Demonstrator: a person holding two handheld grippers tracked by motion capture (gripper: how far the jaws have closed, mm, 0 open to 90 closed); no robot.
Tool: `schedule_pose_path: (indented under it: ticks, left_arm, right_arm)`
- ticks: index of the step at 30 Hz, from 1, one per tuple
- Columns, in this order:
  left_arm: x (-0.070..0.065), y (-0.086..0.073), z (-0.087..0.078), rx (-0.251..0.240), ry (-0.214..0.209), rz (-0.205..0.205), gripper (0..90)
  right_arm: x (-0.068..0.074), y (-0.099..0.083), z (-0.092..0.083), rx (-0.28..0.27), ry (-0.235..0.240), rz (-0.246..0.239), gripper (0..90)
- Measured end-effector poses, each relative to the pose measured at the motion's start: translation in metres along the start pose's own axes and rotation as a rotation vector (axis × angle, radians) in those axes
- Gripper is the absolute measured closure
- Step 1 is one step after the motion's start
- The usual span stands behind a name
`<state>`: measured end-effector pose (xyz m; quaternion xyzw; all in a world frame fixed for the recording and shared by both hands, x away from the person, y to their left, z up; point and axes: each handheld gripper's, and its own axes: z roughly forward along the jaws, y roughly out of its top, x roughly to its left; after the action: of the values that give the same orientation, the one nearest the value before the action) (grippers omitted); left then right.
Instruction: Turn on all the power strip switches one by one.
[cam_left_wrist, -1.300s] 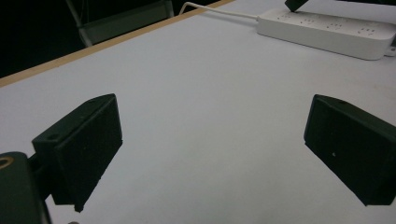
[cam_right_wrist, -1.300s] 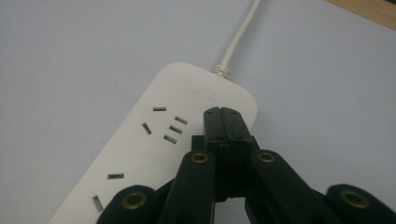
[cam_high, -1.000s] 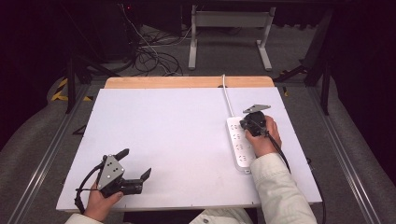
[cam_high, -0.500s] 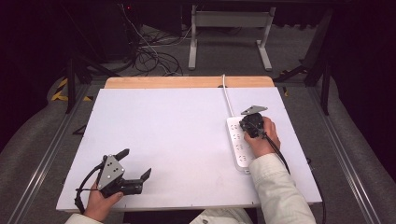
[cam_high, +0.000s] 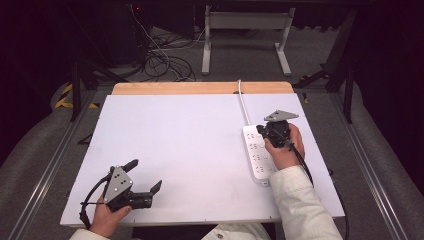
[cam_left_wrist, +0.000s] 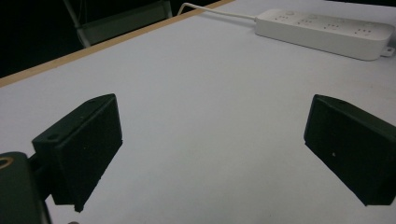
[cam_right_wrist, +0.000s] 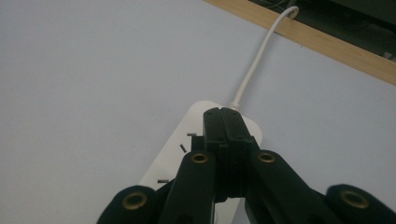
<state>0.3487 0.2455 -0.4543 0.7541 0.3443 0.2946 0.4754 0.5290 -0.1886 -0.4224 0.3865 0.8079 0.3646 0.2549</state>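
A white power strip (cam_high: 256, 159) lies on the right of the white table top (cam_high: 190, 145), and its white cable (cam_high: 243, 102) runs off the far edge. My right gripper (cam_high: 266, 131) hovers over the strip's far end, shut, with nothing visible between its jaws. In the right gripper view, the right gripper (cam_right_wrist: 226, 119) points at the power strip (cam_right_wrist: 194, 122) where the cable (cam_right_wrist: 254, 63) enters. My left gripper (cam_high: 145, 175) rests near the front left corner, open and empty. In the left gripper view, the left gripper (cam_left_wrist: 210, 144) frames bare table, with the power strip (cam_left_wrist: 327, 31) far off.
A wooden strip (cam_high: 200, 88) edges the table's far side. Beyond it on the dark floor are tangled cables (cam_high: 160, 60) and a metal stand (cam_high: 245, 35). Rails run along both sides of the table.
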Motion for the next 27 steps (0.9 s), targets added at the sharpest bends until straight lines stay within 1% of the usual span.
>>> schedule_pose_path:
  ticks: [8,11,13,14,15,16,19,22,25,27]
  left_arm:
    - [0.001,0.0,0.001,0.001,0.001,0.005,4.7]
    - [0.001,0.0,0.001,0.0,0.0,0.004,4.7]
    - [0.001,0.0,0.001,0.001,0.001,0.005,4.7]
    - [0.0,0.0,0.001,-0.001,-0.001,-0.004,4.7]
    - [0.0,0.0,0.001,0.0,0.002,0.004,4.7]
    - [0.0,0.0,0.001,0.0,0.002,0.005,4.7]
    - [0.001,0.0,0.001,-0.001,0.001,0.001,4.7]
    - [0.0,0.0,0.0,0.001,0.002,0.006,4.7]
    - [0.0,0.0,0.0,-0.004,0.0,-0.003,4.7]
    - [0.0,0.0,0.0,-0.003,0.003,0.008,4.7]
  right_arm:
    - [0.0,0.001,0.0,-0.003,0.008,-0.005,90.0]
    - [0.001,0.002,-0.001,-0.006,0.022,-0.01,90.0]
    - [0.002,0.003,-0.003,-0.018,0.035,-0.011,90.0]
    - [0.003,0.003,-0.004,-0.023,0.038,-0.015,86.2]
    - [0.003,0.004,-0.005,-0.031,0.041,-0.019,77.3]
    - [0.003,0.005,-0.007,-0.043,0.045,-0.019,74.0]
    - [0.003,0.008,-0.016,-0.074,0.054,-0.024,59.3]
    - [0.003,0.008,-0.025,-0.105,0.063,-0.024,46.9]
    - [0.005,0.007,-0.035,-0.136,0.072,-0.039,37.6]
    - [0.006,0.006,-0.042,-0.157,0.079,-0.047,32.8]
